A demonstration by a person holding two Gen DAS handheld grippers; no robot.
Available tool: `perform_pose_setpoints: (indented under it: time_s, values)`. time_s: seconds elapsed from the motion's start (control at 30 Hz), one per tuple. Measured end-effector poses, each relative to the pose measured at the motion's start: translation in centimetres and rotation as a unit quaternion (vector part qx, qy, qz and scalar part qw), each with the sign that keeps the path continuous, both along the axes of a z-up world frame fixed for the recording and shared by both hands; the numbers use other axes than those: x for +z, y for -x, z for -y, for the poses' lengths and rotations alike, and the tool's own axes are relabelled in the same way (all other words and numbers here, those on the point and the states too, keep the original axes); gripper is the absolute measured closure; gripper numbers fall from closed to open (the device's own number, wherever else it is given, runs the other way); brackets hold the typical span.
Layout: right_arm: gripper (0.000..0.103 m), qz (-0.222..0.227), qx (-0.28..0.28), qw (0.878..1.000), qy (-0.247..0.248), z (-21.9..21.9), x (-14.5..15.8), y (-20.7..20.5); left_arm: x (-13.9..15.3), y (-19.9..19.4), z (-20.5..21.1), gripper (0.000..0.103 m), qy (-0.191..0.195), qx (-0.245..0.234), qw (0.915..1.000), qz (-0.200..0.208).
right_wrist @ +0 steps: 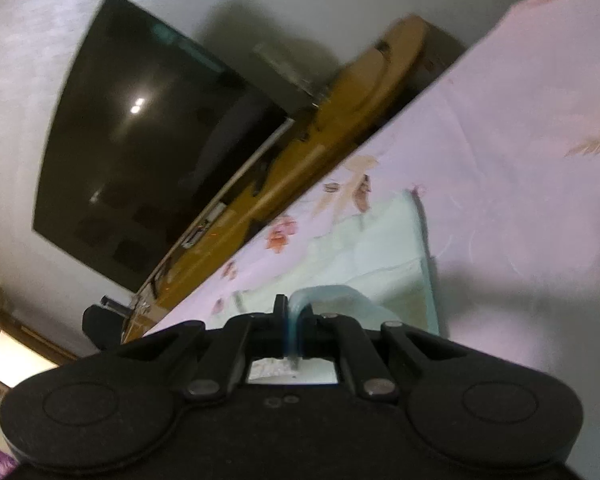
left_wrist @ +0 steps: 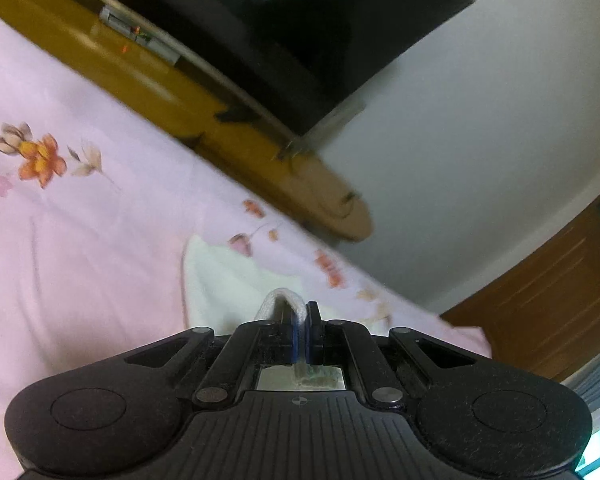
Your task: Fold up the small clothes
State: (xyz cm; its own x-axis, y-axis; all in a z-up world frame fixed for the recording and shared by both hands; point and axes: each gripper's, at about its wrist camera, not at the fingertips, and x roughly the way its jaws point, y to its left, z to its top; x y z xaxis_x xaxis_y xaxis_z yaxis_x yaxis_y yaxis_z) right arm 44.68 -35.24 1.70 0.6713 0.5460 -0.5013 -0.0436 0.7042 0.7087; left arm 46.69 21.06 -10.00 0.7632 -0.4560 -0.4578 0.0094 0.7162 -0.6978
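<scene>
Pale, limp cloth [left_wrist: 220, 284] looked light and floppy, best held by its edge, where left gripper [left_wrist: 300, 320] and right gripper [right_wrist: 294, 312] each pinched a hem.

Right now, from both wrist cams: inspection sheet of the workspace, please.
Surface: pink floral bedsheet, mostly bare.
Job's things: one pale garment lying on the sheet, an edge pinched at each gripper.
Clutter: nothing seen on the bed.
Grippers: left gripper shut on the garment's hem; right gripper likewise.
Cables: nothing seen.
Surroundings: dark TV on a white wall, yellow wooden shelf beside the bed; views motion-blurred.
</scene>
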Motion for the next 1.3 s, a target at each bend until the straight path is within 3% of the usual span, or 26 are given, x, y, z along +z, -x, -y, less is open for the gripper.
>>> perform_pose_setpoints:
  time_s: [0.2, 0.27, 0.33, 0.4, 0.43, 0.47, 0.53, 0.6, 0.63, 0.67, 0.73, 0.8, 0.9, 1.0, 1.03, 1.07, 1.13, 1.17, 1.2, 1.3]
  values:
    - [0.093, -0.044, -0.049, 0.998, -0.021, 0.8, -4.8, -4.2, -2.7, -4.1, 0.1, 0.100, -0.011, -0.008, 0.9999, -0.008]
    - [0.090, -0.041, -0.063, 0.997, -0.018, 1.1, -5.7, -5.2, -3.0, -5.2, 0.2, 0.100, -0.011, -0.011, 0.9999, -0.006]
    - [0.080, -0.031, -0.070, 0.997, -0.010, 1.2, -5.8, -5.9, -2.8, -5.4, 0.1, 0.099, -0.005, -0.009, 0.9999, 0.000]
    - [0.078, -0.013, -0.081, 0.997, -0.006, 1.6, -5.6, -5.8, -2.9, -5.8, 0.0, 0.099, -0.001, -0.015, 0.9999, 0.007]
    - [0.076, -0.006, -0.082, 0.997, -0.005, 1.8, -5.4, -5.5, -2.7, -5.7, 0.1, 0.090, -0.009, -0.018, 0.9998, 0.008]
    - [0.075, 0.000, -0.081, 0.997, 0.002, 1.6, -5.1, -5.7, -2.7, -5.7, 0.0, 0.057, -0.017, -0.018, 0.9996, 0.010]
    - [0.073, 0.011, -0.067, 0.998, 0.013, 1.6, -4.7, -5.5, -2.3, -5.3, -0.1, 0.014, -0.033, 0.006, 0.9990, 0.029]
    - [0.071, 0.017, -0.059, 0.998, 0.021, 1.5, -4.3, -5.3, -1.9, -5.1, -0.6, 0.014, -0.030, 0.005, 0.9983, 0.050]
    - [0.070, 0.018, -0.058, 0.998, 0.025, 1.5, -4.1, -5.4, -1.6, -5.1, -0.7, 0.020, -0.042, 0.005, 0.9978, 0.052]
    - [0.070, 0.017, -0.056, 0.998, 0.032, 1.4, -4.0, -5.9, -1.3, -5.3, -0.5, 0.036, -0.062, -0.001, 0.9966, 0.054]
    - [0.070, 0.020, -0.042, 0.997, 0.056, 1.1, -3.7, -6.2, -0.8, -6.1, 0.4, 0.048, -0.123, -0.033, 0.9908, 0.046]
    - [0.070, 0.021, -0.022, 0.996, 0.084, 0.4, -3.3, -6.9, -0.4, -6.6, 1.2, 0.048, -0.168, -0.059, 0.9829, 0.048]
    - [0.070, 0.025, 0.011, 0.992, 0.126, -0.8, -3.1, -7.7, -0.5, -7.5, 2.2, 0.048, -0.203, -0.096, 0.9737, 0.041]
    - [0.072, 0.023, 0.041, 0.988, 0.149, -1.9, -3.4, -8.6, -0.6, -7.9, 2.8, 0.048, -0.216, -0.115, 0.9690, 0.031]
    - [0.073, 0.020, 0.047, 0.986, 0.160, -2.2, -3.5, -8.7, -0.7, -8.1, 3.0, 0.056, -0.220, -0.117, 0.9680, 0.028]
    - [0.076, 0.017, 0.051, 0.982, 0.179, -2.6, -3.6, -8.9, -0.9, -8.4, 3.2, 0.079, -0.222, -0.120, 0.9672, 0.024]
    - [0.083, 0.018, 0.058, 0.977, 0.207, -3.3, -3.7, -9.0, -1.2, -8.6, 3.3, 0.093, -0.221, -0.120, 0.9678, 0.017]
    - [0.094, 0.026, 0.062, 0.974, 0.218, -3.6, -3.5, -8.9, -1.2, -8.6, 3.3, 0.095, -0.221, -0.119, 0.9678, 0.020]
    - [0.098, 0.033, 0.067, 0.971, 0.227, -3.9, -3.4, -8.8, -1.4, -8.6, 3.4, 0.100, -0.220, -0.120, 0.9677, 0.023]
    - [0.098, 0.060, 0.075, 0.963, 0.253, -4.5, -2.8, -8.2, -1.3, -8.2, 3.3, 0.101, -0.216, -0.109, 0.9695, 0.042]
